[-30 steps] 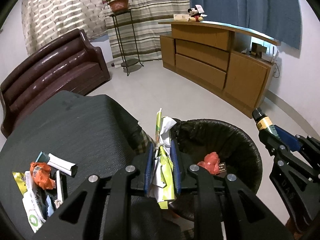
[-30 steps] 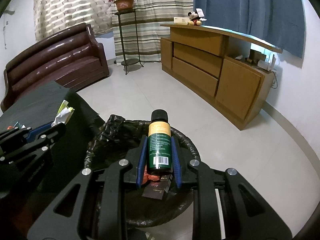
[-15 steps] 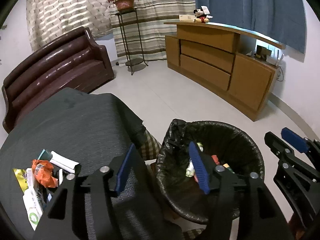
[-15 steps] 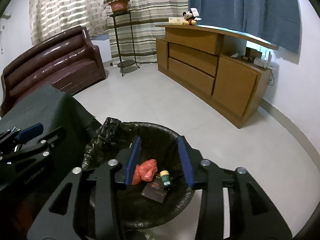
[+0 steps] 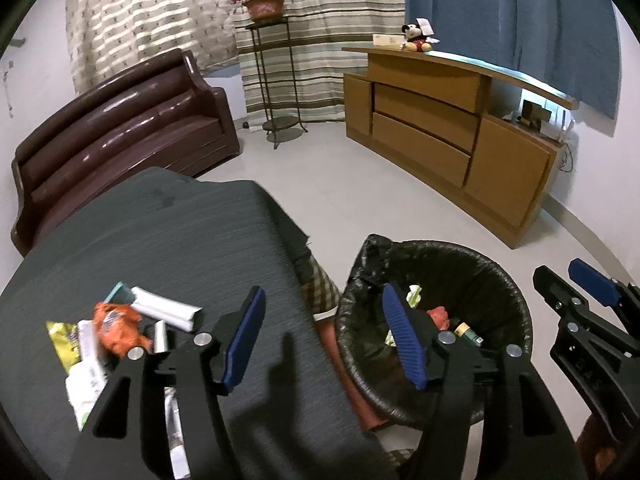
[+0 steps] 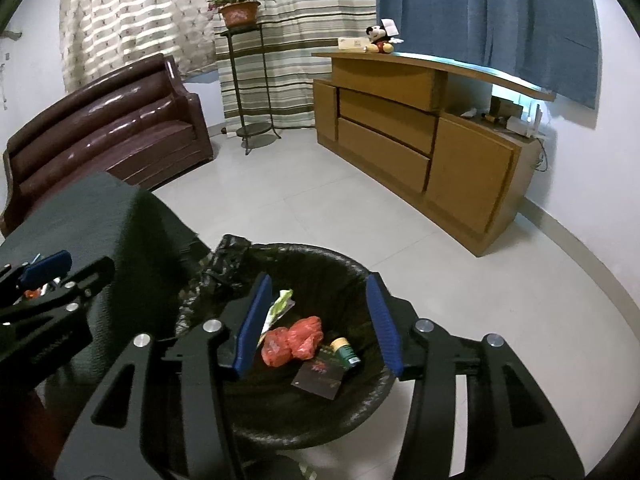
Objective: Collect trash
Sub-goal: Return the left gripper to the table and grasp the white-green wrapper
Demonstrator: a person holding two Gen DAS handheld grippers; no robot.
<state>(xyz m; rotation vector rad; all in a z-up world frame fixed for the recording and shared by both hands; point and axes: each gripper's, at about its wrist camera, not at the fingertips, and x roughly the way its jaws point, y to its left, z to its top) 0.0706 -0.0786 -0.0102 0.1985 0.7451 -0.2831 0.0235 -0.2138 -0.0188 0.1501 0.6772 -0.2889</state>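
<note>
Where black liner sags, trash bin [image 6: 320, 412] of crumpled litter [image 6: 294, 340].

Bin [image 5: 516, 300] right of the table [image 5: 168, 248] (wrappers [image 5: 116, 324] on it), bottle [image 6: 345, 351] inside.

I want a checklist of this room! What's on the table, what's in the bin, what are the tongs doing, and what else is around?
Surface: table under a dark cloth, beside the bin.
Job's things: pile of wrappers on the table; bin with black liner holds a red bag, a bottle, a dark card and a green-white wrapper.
Clutter: nothing seen beyond the trash.
Grippers: left tongs opening, nothing between them; right tongs over the bin, opening, nothing between them.
Cables: one at the wall behind the cabinet.
Surroundings: sofa, plant stand, wooden cabinet with a plush toy, curtains.
</note>
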